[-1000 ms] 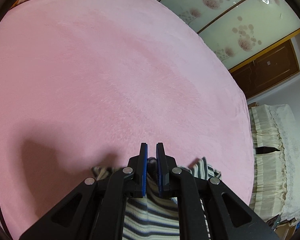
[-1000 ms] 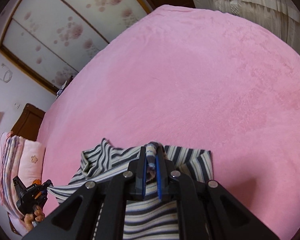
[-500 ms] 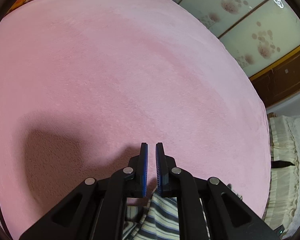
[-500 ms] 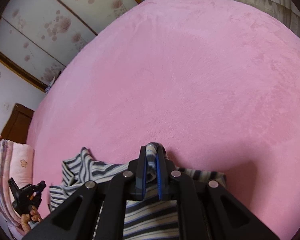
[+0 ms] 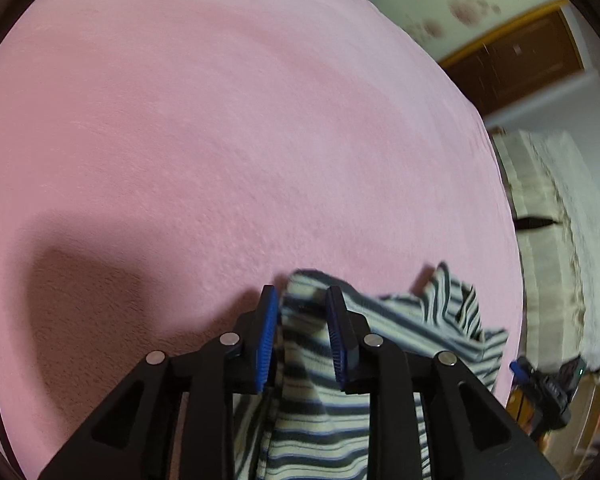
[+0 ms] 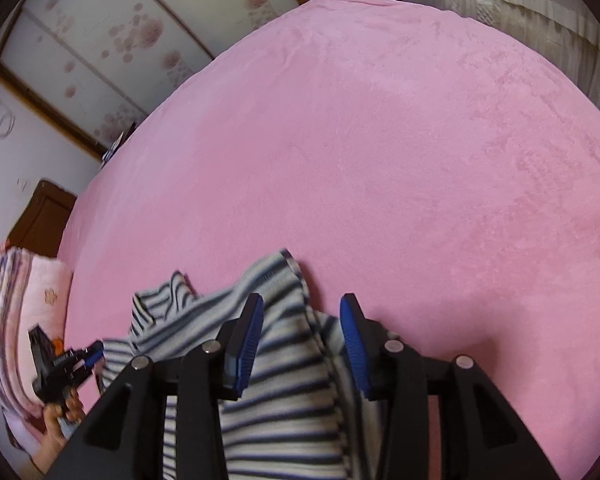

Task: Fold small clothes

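A small striped garment (image 5: 316, 412), white with dark blue stripes, lies crumpled on the pink blanket (image 5: 220, 140). My left gripper (image 5: 302, 304) is open, with a corner of the garment loose between its blue pads. In the right wrist view the same garment (image 6: 276, 392) lies under my right gripper (image 6: 302, 308), which is open wide, with the cloth's edge between the pads. The left gripper with the hand holding it also shows at the left edge of the right wrist view (image 6: 60, 360).
The pink blanket (image 6: 380, 140) covers a wide bed. Folded pink bedding (image 6: 16, 320) is stacked at the left. Sliding wardrobe doors (image 6: 120, 32) with flower prints stand behind. A cream lace cover (image 5: 560, 240) and clutter lie beyond the bed's right edge.
Both grippers have opened and let go of the striped garment, which now lies loose between their pads on the blanket. Half a second ago both were shut on it.
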Available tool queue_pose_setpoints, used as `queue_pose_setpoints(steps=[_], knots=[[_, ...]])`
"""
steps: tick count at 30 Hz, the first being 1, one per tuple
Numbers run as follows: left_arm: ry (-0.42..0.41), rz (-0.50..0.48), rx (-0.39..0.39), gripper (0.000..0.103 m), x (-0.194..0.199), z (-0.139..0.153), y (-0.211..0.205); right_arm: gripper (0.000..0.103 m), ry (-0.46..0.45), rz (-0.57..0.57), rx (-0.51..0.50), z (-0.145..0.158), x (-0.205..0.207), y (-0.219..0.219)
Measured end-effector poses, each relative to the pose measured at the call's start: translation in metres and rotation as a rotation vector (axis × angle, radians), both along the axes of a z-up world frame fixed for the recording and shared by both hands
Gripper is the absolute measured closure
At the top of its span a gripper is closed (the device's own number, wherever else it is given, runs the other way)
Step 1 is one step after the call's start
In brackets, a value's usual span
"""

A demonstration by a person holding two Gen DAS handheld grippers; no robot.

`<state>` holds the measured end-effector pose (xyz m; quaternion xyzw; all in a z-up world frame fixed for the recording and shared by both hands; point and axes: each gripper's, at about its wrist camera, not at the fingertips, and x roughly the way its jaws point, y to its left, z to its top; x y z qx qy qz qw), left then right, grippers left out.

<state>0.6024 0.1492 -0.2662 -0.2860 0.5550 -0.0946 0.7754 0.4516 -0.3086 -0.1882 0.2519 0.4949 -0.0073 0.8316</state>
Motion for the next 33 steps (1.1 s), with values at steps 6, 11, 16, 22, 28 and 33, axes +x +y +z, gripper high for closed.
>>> queue_pose_setpoints(steps=[6,11,16,22,28,33], knots=[[0.019,-0.018,0.008,0.073,0.005,-0.016,-0.008,0.063,0.01,0.046,0.026,-0.018,0.006,0.006],[-0.004,-0.01,0.027,0.076,0.004,-0.017,-0.009,0.063,0.012,0.065,0.03,-0.033,0.014,0.016],[-0.087,-0.034,0.154,0.097,0.0,0.002,-0.024,0.092,0.004,0.092,-0.008,-0.037,0.021,0.027],[-0.17,0.037,0.186,0.098,-0.009,0.031,-0.021,0.097,-0.052,0.075,-0.133,-0.014,0.002,0.036],[-0.211,0.09,0.194,0.097,-0.012,0.029,-0.014,0.097,-0.105,0.035,-0.225,-0.004,-0.009,0.036],[-0.128,0.11,0.25,0.093,-0.006,-0.004,-0.018,0.092,-0.019,-0.008,-0.19,-0.033,0.002,0.03]])
